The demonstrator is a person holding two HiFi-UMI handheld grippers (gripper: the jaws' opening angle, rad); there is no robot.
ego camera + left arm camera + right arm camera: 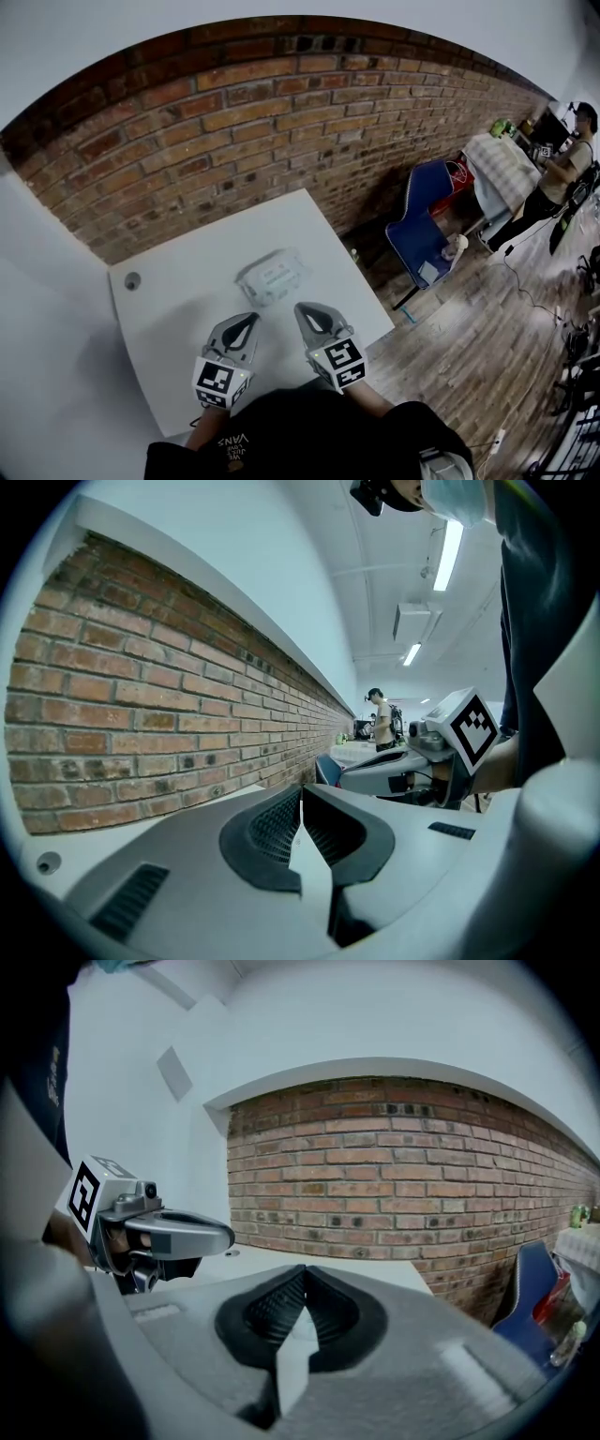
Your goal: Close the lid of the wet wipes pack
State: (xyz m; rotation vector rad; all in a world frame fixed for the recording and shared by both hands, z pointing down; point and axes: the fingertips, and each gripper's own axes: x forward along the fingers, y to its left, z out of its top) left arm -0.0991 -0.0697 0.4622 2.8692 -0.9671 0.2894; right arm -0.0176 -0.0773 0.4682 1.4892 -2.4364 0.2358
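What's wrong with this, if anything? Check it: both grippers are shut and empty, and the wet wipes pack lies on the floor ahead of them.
One thing is wrong: the wet wipes pack lies on the white table, not the floor, as the head view shows. The rest stands: the left gripper and right gripper are both shut and empty, the pack ahead of them.

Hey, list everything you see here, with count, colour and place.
wet wipes pack: one, white, middle of the table
table: one, white, by the brick wall
grommet: one, grey, table's left corner
brick wall: one, red-brown, behind the table
chair: one, blue, right of the table
person: one, far right, in the background
left hand-held gripper: one, grey, shut, near the pack
right hand-held gripper: one, grey, shut, beside the left one
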